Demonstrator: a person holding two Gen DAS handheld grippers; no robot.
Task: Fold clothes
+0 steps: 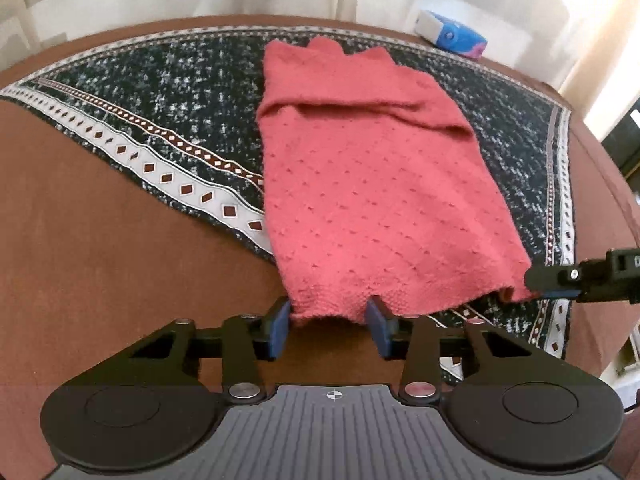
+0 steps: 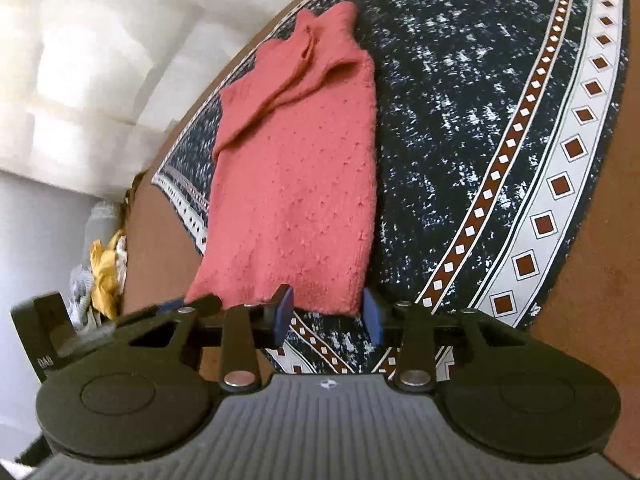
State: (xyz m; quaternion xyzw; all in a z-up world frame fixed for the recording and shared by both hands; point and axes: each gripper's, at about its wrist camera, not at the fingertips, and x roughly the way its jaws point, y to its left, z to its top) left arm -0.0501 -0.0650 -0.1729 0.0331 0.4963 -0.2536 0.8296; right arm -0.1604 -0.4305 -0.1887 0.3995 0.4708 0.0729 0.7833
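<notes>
Now, coral-pink knit sweater [image 1: 372, 184] w/ eyelet dots lies flat on dark speckled cloth [image 1: 168, 92] over brown worktop [image 1: 88, 264], sleeves folded across chest. Left hand-held gripper [image 1: 328, 322] and right hand-held gripper [image 2: 327, 312] both spread wide at hem, one per corner.

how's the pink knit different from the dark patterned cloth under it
The pink knit is one plain colour with small raised dots; the dark patterned cloth is black flecked with white, with a white and brown diamond border. The knit is narrower, lying on the cloth, which spreads wide on either side. The knit is folded over at its far end; the cloth lies in one flat layer. Both rest on the brown table.
</notes>
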